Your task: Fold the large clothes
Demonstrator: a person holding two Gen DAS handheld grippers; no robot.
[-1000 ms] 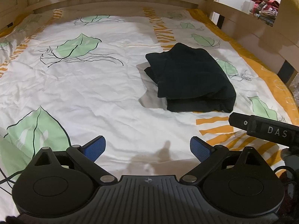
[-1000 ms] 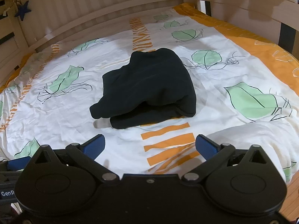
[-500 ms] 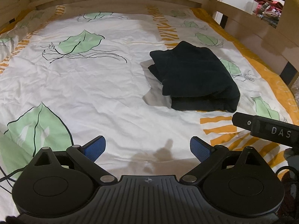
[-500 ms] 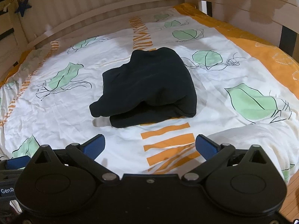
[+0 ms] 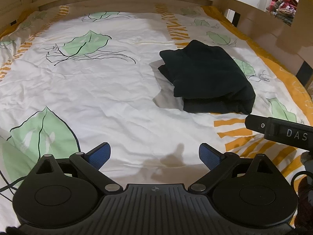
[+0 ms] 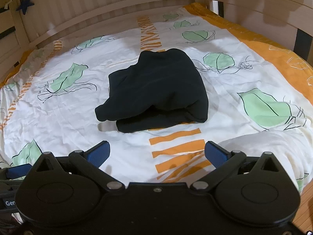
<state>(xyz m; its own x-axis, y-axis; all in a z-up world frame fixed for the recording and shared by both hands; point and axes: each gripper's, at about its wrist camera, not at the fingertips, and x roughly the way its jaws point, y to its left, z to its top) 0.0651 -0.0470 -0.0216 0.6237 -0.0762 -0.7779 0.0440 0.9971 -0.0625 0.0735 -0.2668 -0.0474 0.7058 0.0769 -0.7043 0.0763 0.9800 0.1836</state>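
Lying folded into a thick, soft, dark bundle (image 6: 156, 90) on the wrinkled leaf-print bedsheet (image 6: 58, 117). Hovering near that bundle, well short of touching: left claw (image 5: 154, 155) and right claw (image 6: 157, 153), blue ribbed pads spread apart, gripping nothing.

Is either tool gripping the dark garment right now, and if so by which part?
Nothing is held. The left tool and the right tool are both open with only bedding between their fingers, and the folded dark garment lies apart on the bed sheet.

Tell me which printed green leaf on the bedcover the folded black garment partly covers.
In the left wrist view, the leaf at the black garment's right edge; the other leaves lie fully exposed.
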